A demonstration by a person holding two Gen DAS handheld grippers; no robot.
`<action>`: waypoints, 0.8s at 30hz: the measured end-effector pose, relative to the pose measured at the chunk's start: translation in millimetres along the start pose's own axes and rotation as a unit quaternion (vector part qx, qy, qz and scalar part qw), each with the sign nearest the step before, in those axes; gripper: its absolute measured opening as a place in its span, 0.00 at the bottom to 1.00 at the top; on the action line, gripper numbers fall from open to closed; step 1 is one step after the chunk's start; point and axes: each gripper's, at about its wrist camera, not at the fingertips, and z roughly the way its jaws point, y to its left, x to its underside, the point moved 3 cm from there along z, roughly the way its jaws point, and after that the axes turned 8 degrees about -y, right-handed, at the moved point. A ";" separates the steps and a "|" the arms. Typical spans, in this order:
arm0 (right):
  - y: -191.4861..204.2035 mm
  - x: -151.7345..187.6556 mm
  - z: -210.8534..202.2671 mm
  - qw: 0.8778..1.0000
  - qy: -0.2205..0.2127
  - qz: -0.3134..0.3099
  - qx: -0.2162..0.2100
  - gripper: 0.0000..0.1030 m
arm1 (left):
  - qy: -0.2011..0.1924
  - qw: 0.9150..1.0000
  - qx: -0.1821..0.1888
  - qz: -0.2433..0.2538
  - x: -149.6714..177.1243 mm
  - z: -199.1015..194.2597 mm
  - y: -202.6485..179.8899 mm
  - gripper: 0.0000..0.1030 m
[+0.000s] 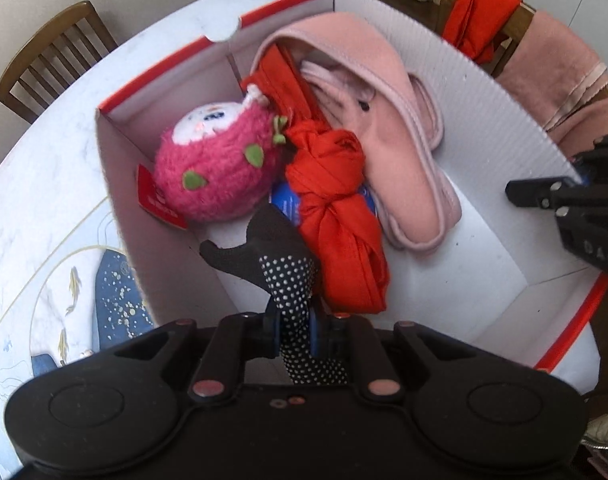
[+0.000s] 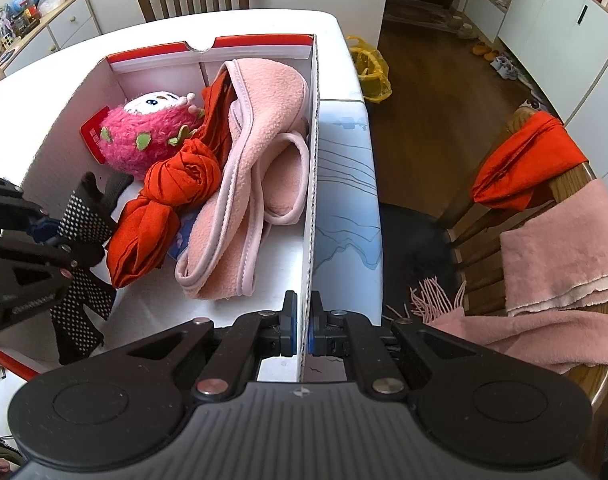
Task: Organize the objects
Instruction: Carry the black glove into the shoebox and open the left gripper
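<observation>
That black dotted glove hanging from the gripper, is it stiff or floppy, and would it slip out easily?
Probably floppy: the black dotted glove bends and droops on both sides of the left gripper. It looks light, hanging from a thin pinch. The white dots may be grip bumps, so it seems unlikely to slip.

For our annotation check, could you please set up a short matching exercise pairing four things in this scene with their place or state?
Things:
1. black dotted glove
2. box wall
3. pink plush toy
4. orange cloth

Places or states:
A. draped on a chair back outside the box
B. clamped in the left gripper
C. pinched by the right gripper
D. lying in the box's far left corner

Pairs: 1-B, 2-C, 3-D, 4-A
</observation>
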 end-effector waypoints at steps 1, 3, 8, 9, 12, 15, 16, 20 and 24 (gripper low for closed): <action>0.0 0.0 0.2 1.000 0.000 0.000 0.000 0.04 | 0.003 1.000 -0.003 0.004 0.4 2.2 -1.8 0.10; 0.2 0.0 0.3 1.000 0.000 -0.001 0.000 0.04 | 0.008 1.000 -0.007 0.013 0.3 6.1 -5.4 0.11; 0.4 0.0 0.2 1.000 0.000 0.000 0.000 0.04 | 0.024 1.000 -0.011 0.016 0.5 15.9 -7.9 0.11; 0.4 0.1 0.2 1.000 0.000 0.000 -0.001 0.04 | 0.026 0.999 -0.011 0.016 1.0 17.3 -7.8 0.12; 0.6 0.8 0.5 1.000 0.000 0.001 -0.002 0.04 | 0.029 1.000 -0.007 0.009 2.4 19.4 -5.7 0.15; 0.5 1.4 0.7 1.000 0.001 0.001 -0.002 0.04 | 0.025 1.000 0.001 0.003 2.4 18.0 -5.2 0.20; 0.3 1.4 0.8 1.000 0.001 0.002 -0.003 0.04 | 0.024 1.000 0.001 0.003 2.5 17.4 -5.5 0.21; 0.1 1.2 0.5 1.000 0.001 0.002 -0.003 0.04 | 0.019 1.000 0.000 0.006 3.4 15.4 -6.4 0.22; 0.1 1.3 0.8 1.000 0.002 0.001 -0.003 0.04 | 0.007 1.000 0.001 0.004 2.8 8.7 -6.3 0.27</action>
